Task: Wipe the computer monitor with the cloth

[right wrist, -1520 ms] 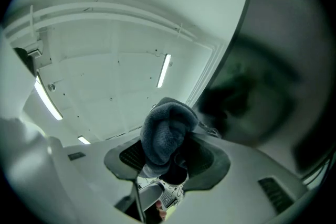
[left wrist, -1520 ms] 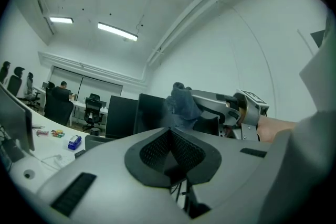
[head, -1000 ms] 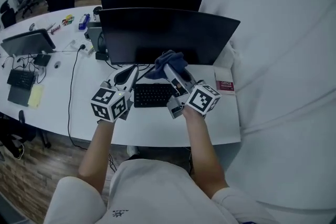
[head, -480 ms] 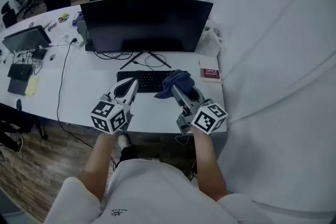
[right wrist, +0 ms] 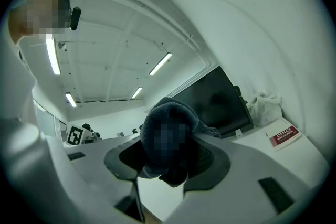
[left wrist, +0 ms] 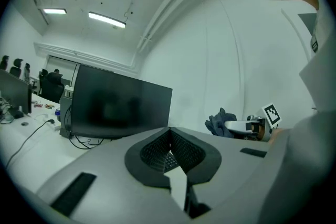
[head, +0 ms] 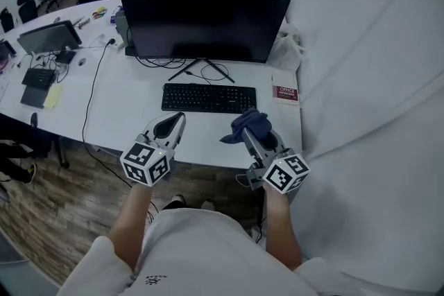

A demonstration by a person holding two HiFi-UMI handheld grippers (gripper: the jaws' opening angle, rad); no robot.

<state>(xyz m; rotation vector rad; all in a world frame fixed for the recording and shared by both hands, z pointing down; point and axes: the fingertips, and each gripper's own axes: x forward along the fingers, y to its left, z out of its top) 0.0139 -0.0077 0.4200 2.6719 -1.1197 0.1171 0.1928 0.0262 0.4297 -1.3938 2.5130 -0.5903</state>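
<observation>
A wide black monitor (head: 205,24) stands at the back of the white desk (head: 132,114), screen dark. It also shows in the left gripper view as the monitor (left wrist: 118,107) and in the right gripper view as the monitor (right wrist: 218,99). My right gripper (head: 248,129) is shut on a bunched dark blue cloth (head: 248,124) over the desk's near right edge, well short of the screen. The cloth (right wrist: 168,141) fills the right gripper's jaws (right wrist: 168,165). My left gripper (head: 173,123) hovers over the desk's front edge, shut and empty; its pads (left wrist: 168,149) meet.
A black keyboard (head: 208,98) lies before the monitor stand. A red-and-white booklet (head: 286,93) and a white bag (head: 288,52) sit at the desk's right end. A second monitor (head: 47,38), cables and small items lie to the left. White curtain hangs on the right.
Both grippers have drawn back from the monitor toward the desk's near edge, the right one carrying the cloth away from the screen. The head view has pulled back too.
</observation>
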